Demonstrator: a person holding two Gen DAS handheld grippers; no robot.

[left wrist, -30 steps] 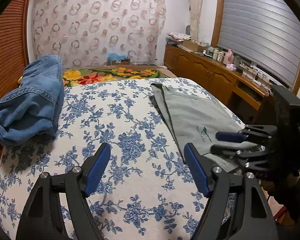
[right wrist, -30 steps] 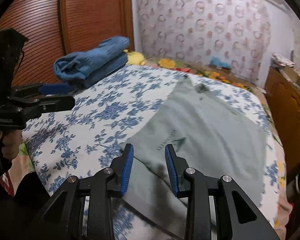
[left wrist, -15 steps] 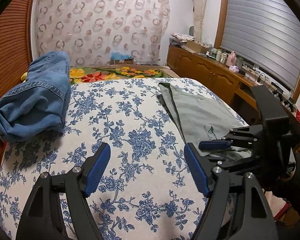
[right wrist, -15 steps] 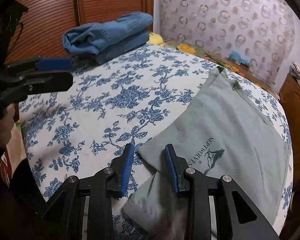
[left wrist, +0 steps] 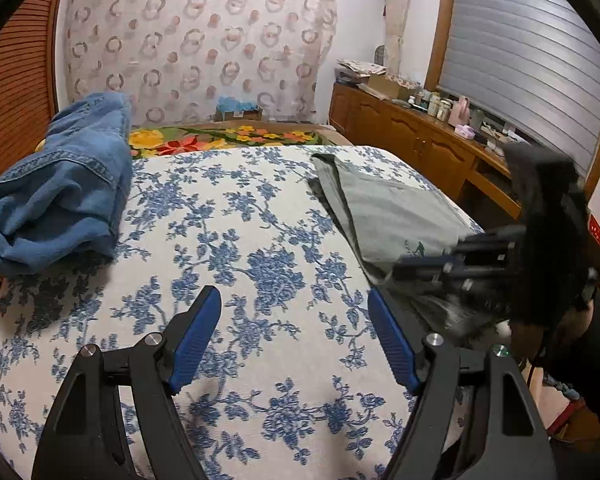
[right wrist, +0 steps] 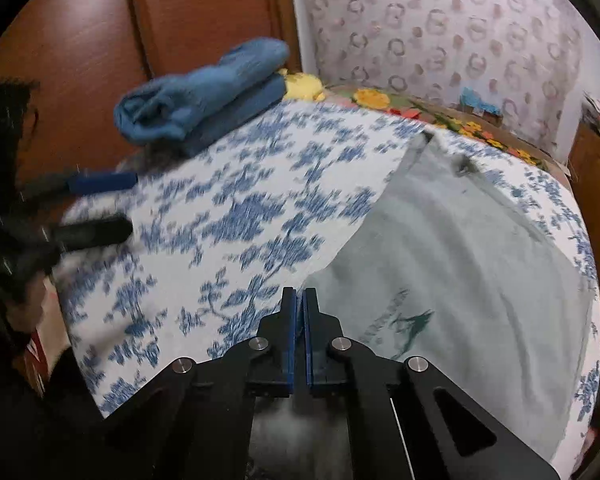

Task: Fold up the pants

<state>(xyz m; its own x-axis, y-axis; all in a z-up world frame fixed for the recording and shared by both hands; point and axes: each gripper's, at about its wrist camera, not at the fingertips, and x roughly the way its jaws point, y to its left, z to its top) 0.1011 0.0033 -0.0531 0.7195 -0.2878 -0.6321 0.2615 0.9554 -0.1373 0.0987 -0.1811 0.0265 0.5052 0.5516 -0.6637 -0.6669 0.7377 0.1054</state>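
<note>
Covering nearly everything ahead of both grippers, the bed [left wrist: 260, 240] wears a white sheet printed with blue flowers. Off to the right of the left gripper [left wrist: 294, 340] and directly in front of the right gripper [right wrist: 299, 320] lie the grey-green pants [right wrist: 480, 272], spread mostly flat toward the bed's right side, a small dark green logo near their closest end and a few soft wrinkles across the cloth. Folded blue jeans [left wrist: 60, 184] sit in a heap far to the left of the left gripper, against the wooden wall. That left gripper hovers over bare sheet with its blue-padded fingers [left wrist: 196, 336] spread wide, holding and touching nothing. The right gripper has its pads pressed together on the near edge of the pants, with grey cloth bunched below the jaws; from the left wrist view it appears blurred, reaching in from the right onto that same edge
</note>
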